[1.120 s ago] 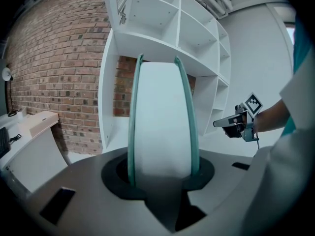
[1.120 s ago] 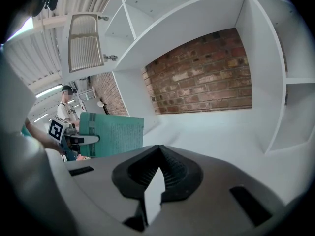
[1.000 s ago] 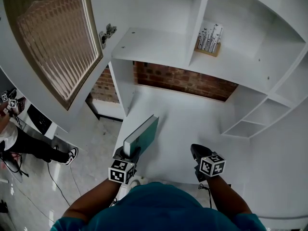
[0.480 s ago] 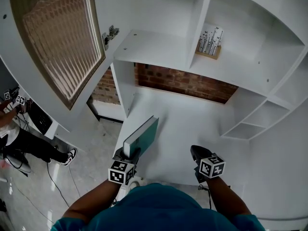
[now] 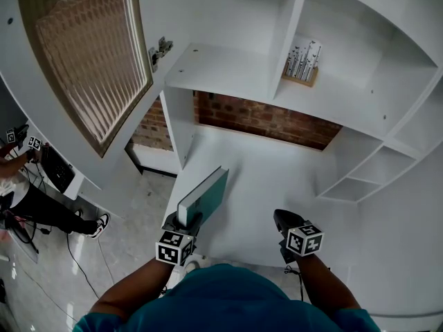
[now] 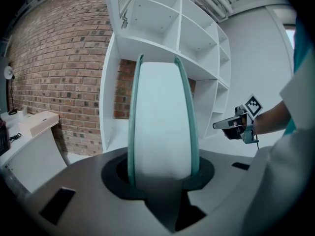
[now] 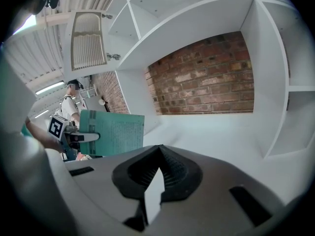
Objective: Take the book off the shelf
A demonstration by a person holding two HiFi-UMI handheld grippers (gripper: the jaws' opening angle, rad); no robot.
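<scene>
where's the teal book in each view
Head view: the teal book is lower centre-left, sticking up out of the left gripper.
Left gripper view: the book fills the centre, page edge toward the camera, clamped between the jaws.
Right gripper view: the book is left of middle, cover facing the camera.
Shared landmark: the brick panel under the white shelf, visible in all three.

white shelf unit | brick wall | glazed door open | glossy floor
</scene>
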